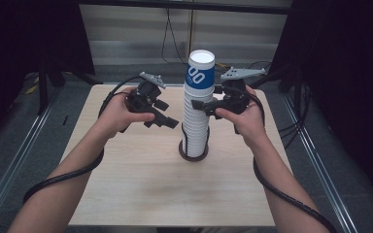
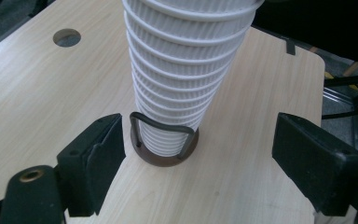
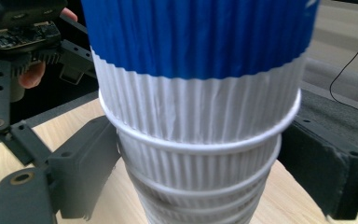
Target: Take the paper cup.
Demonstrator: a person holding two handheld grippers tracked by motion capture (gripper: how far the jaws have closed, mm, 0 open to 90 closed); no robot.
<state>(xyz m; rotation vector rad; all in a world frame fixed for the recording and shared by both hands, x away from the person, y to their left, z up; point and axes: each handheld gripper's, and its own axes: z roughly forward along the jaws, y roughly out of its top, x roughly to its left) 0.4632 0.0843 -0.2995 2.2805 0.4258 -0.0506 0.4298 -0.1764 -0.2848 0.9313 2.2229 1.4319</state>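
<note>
At nine o'clock of the table [image 1: 126,194], the left gripper [image 1: 167,121] hangs above the wood in the person's left hand [image 1: 119,114], its tip aimed toward three o'clock at the lower part of the stack of cups [image 1: 196,116]. Its jaws stand spread with nothing between them; in the left gripper view the stack rises beyond and between the two black jaws, apart from both

At the centre of the table the stack of ribbed white paper cups stands upright in a dark round holder [image 1: 193,154], whose wire loop [image 2: 161,126] runs round the lowest cups. The topmost cup [image 1: 200,70] is upside down, with a blue band

At three o'clock of the stack, the right gripper [image 1: 199,106] is held in the person's right hand [image 1: 245,116] and points toward nine o'clock at the upper cups. Its jaws are wide apart on either side of the stack, just under the blue cup; whether the pads press on the cups I cannot tell
</note>
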